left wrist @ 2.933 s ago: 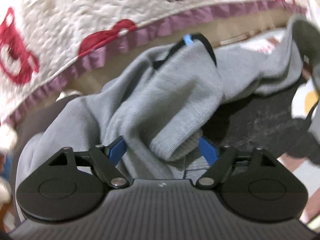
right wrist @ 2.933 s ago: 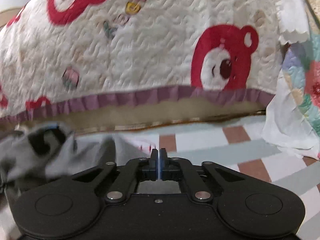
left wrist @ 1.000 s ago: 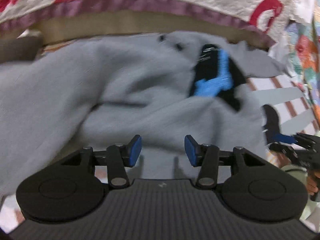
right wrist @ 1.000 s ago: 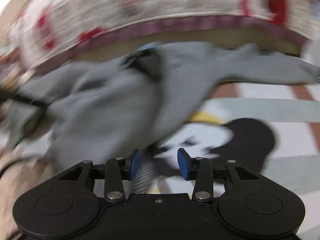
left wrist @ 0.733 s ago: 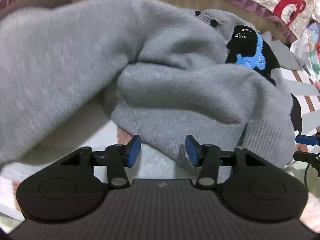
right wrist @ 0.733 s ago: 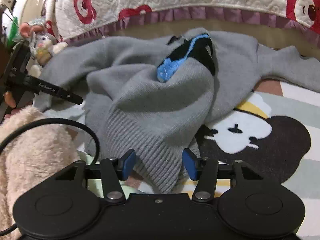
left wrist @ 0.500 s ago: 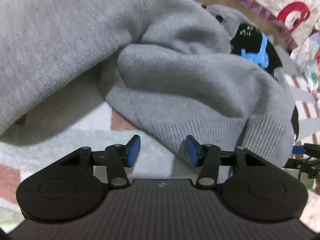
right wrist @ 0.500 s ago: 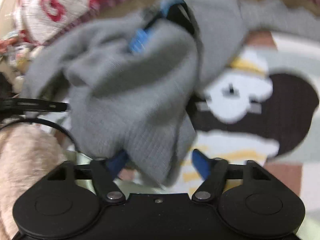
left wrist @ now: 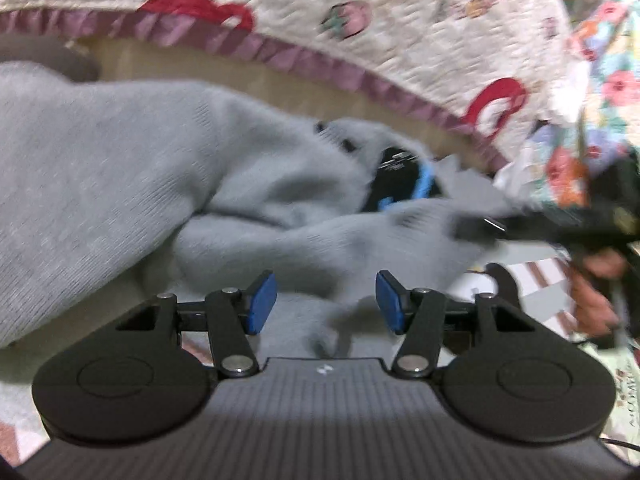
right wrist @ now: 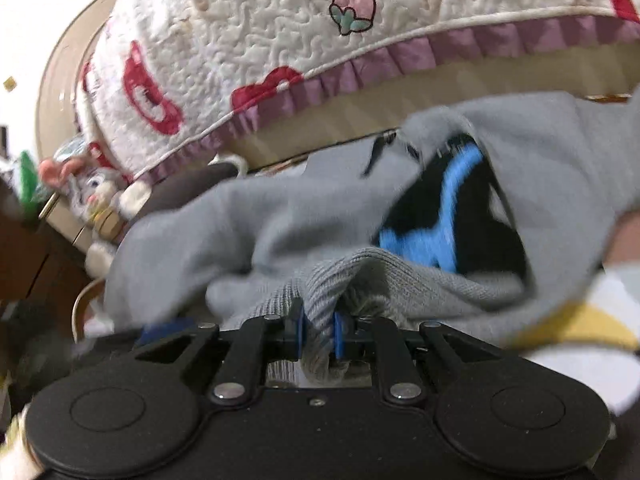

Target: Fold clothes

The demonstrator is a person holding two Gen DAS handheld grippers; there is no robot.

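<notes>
A home bedroom: a quilted bedspread (right wrist: 280,40) with red bears and a purple frill hangs over a bed edge, a stuffed bunny (right wrist: 96,196) sits beside it, and a cartoon rug (right wrist: 580,328) covers the floor.

White quilted bedspread (right wrist: 280,40) with red prints and purple frill hangs at far side; patterned rug (left wrist: 540,276) covers floor; plush toy (right wrist: 96,196) far left.
</notes>
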